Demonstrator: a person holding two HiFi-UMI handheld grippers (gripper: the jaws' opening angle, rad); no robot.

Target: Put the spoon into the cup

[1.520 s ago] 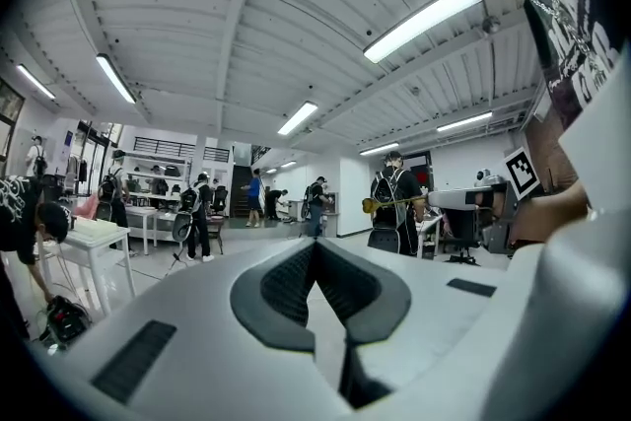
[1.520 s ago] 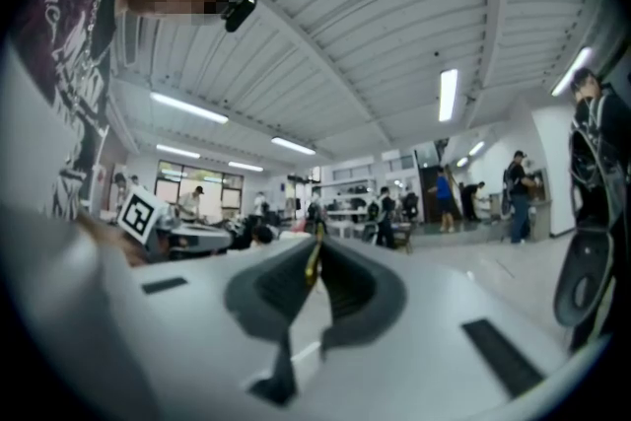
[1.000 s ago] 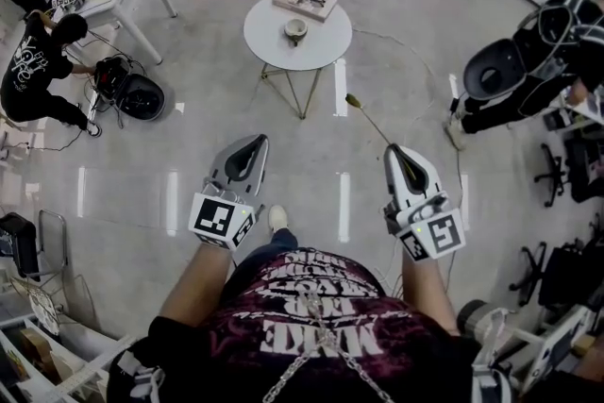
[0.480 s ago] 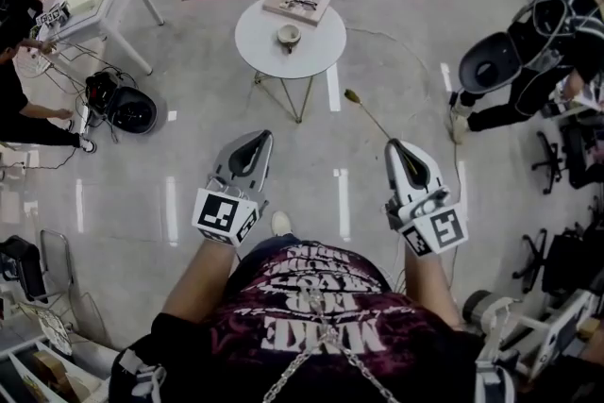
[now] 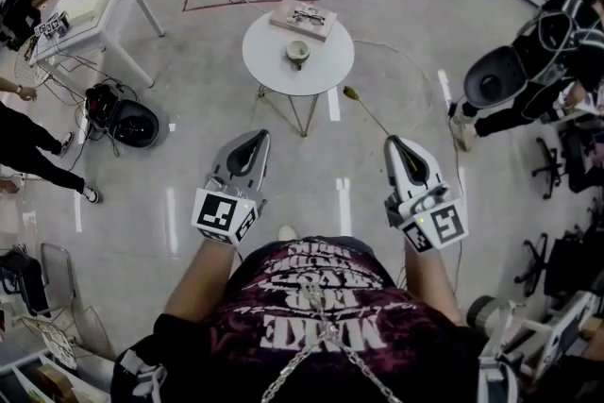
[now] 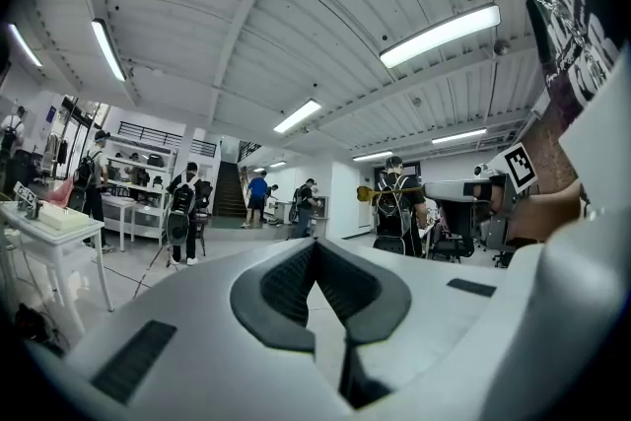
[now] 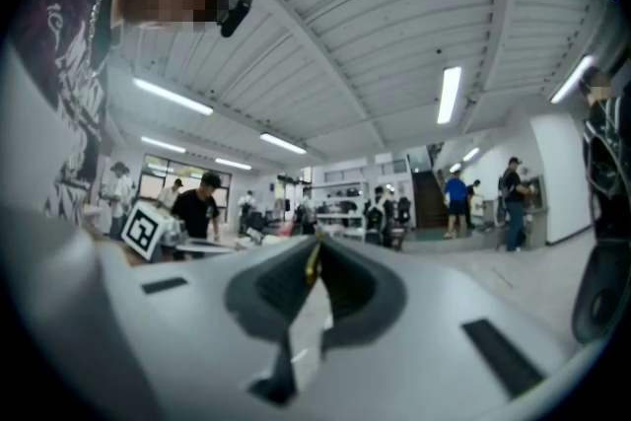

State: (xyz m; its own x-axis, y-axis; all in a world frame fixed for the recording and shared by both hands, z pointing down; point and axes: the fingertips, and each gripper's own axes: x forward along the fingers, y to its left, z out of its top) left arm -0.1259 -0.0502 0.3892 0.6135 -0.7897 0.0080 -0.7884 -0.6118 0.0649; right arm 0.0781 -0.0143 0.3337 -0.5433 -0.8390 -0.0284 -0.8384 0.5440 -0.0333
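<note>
A small beige cup (image 5: 298, 52) stands at the middle of a round white table (image 5: 268, 63), some way ahead of me across the floor. My right gripper (image 5: 390, 142) is shut on the handle of a gold spoon (image 5: 366, 114); its bowl sticks out forward toward the table. The right gripper view shows the gold handle (image 7: 312, 263) pinched between the dark pads. My left gripper (image 5: 257, 138) is level beside it, shut, with nothing between its pads (image 6: 288, 283). Both are held in front of my chest, well short of the table.
A flat book with glasses on it (image 5: 303, 18) lies at the table's far edge. A white rectangular table (image 5: 94, 0) and a black bag (image 5: 123, 116) are at the left. A person in black (image 5: 528, 61) sits at the right, near office chairs (image 5: 557, 175). Cables cross the floor.
The round table has drawn a little nearer to both grippers. The crouching person at the left has stood up and moved toward the frame's edge. The spoon stays in the right gripper.
</note>
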